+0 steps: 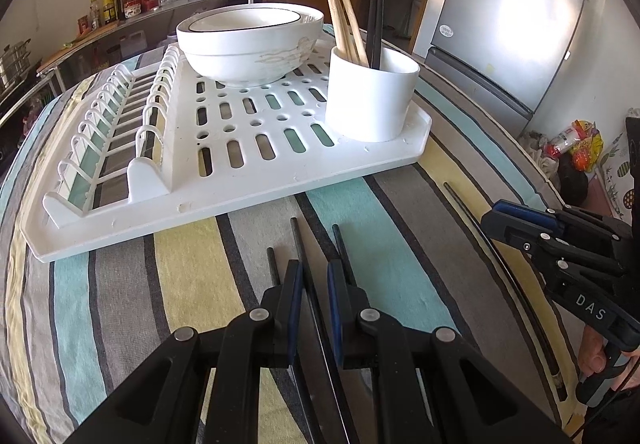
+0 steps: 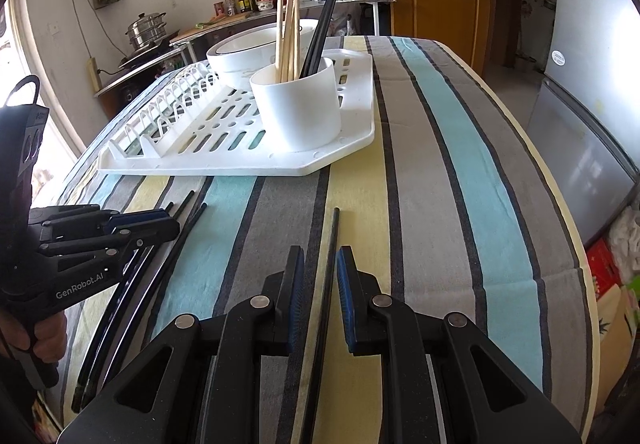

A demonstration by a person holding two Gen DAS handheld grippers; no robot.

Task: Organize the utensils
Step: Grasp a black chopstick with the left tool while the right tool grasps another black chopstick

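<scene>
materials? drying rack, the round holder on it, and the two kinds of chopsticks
Drying rack: white moulded plastic, matte, slotted with scuffed edges.
Holder: glossy white, smooth wall; ceramic or hard plastic, can't tell.
Pale chopsticks: tan and dull, probably bamboo or wood.
Black chopsticks: dark with slight sheen, likely plastic or lacquered; unclear.
</scene>
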